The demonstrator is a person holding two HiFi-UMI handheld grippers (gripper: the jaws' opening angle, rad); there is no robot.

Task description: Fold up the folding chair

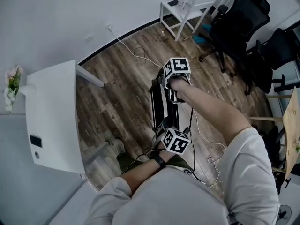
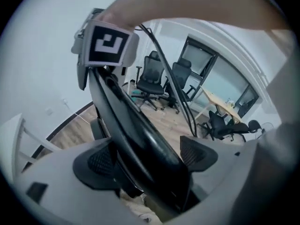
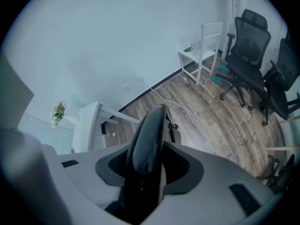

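**A:** Two grippers, one chair: where does each sit?

**B:** My left gripper (image 2: 149, 157) is clenched on a glossy black edge of the folding chair (image 1: 158, 104), at the end nearer my body. My right gripper (image 3: 149, 165) is clamped over the rounded edge at its far end. The chair stands on the wood floor (image 1: 117, 93), narrow and, I judge, nearly flat, well apart from the white desk (image 1: 51, 111).

**A:** What may fail from here?

**B:** Chiefly slip. Both held edges are smooth and curved, so a pull off the jaw line could let one slide out and the panels swing open. If I press the halves together unevenly, the feet may skid on the boards and the chair tip. Loose cables (image 1: 206, 139) lie just beside its base, and a leg could catch one as it moves. I cannot see the hinge, so I cannot rule out binding there.
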